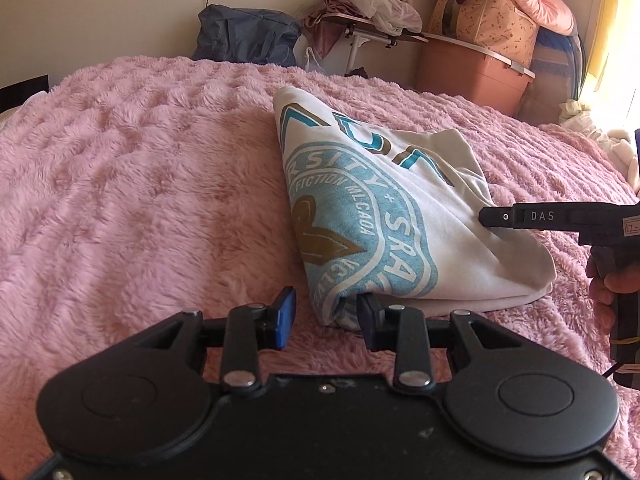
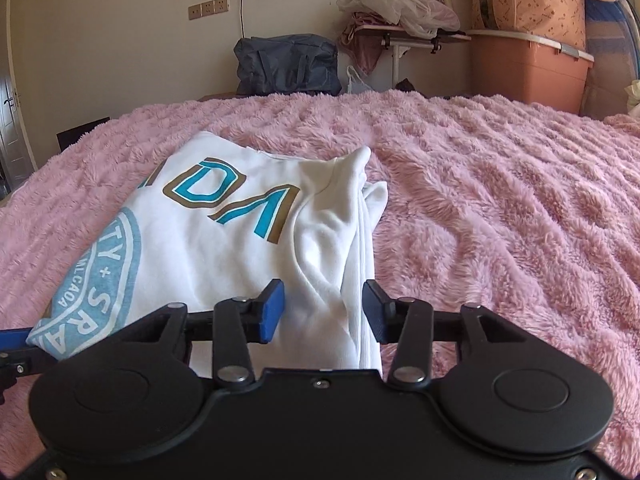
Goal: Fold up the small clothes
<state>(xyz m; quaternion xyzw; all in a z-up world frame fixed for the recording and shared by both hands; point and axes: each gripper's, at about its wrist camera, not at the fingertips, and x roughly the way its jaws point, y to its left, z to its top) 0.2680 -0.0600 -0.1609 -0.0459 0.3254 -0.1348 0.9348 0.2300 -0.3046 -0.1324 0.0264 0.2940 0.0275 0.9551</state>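
Note:
A white garment (image 1: 380, 216) with a blue and gold printed crest lies folded on the pink fluffy bedspread (image 1: 140, 184). My left gripper (image 1: 326, 322) is open, with the garment's near corner between its fingers. My right gripper (image 2: 324, 312) is open and sits over the garment's plain white edge (image 2: 328, 240). In the left wrist view the right gripper (image 1: 486, 218) reaches in from the right, its tip resting on the garment's right side. In the right wrist view a blue finger of the left gripper (image 2: 12, 338) shows at the garment's left corner.
Beyond the bed stand a dark blue bag (image 1: 248, 36), a small folding table with piled clothes (image 1: 368, 12), and a pink storage box (image 1: 472, 76) with patterned bags on top. White cloth (image 1: 624, 148) lies at the bed's right edge.

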